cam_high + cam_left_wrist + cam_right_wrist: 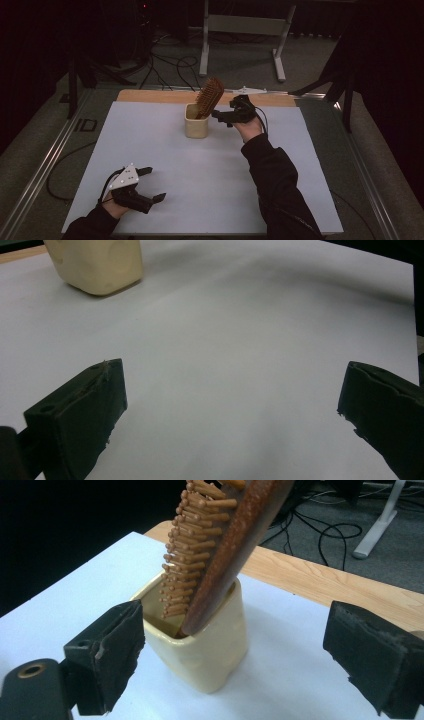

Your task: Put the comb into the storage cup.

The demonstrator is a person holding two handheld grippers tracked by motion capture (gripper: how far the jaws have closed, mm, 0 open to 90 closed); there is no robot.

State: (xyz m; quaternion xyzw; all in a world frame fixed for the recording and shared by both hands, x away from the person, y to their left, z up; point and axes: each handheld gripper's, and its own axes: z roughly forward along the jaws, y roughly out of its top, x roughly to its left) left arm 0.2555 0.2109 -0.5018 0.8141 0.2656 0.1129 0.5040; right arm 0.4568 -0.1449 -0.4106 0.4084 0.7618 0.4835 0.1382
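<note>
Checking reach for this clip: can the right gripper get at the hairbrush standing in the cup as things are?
Probably yes. The right gripper sits open right beside the cup, and the hairbrush leans out above the rim with nothing between it and the jaws.

We see a pale cream-yellow cup (196, 121) holding a reddish-brown wooden hairbrush (208, 97) whose bristles are a lighter orange-tan, and both stand on a plain white sheet (200, 170) laid over a table (150, 96) that shows as a light honey-coloured wood strip along the far edge. We note that the left gripper (154, 186) and the right gripper (218, 115) are both matte black, the left one carrying a light grey plate, and the person's sleeves (280, 190) are black too. Beyond the table we make out a dull grey floor (240, 60) crossed by black cables and a white stand (245, 25) against a dark, nearly black background.
</note>
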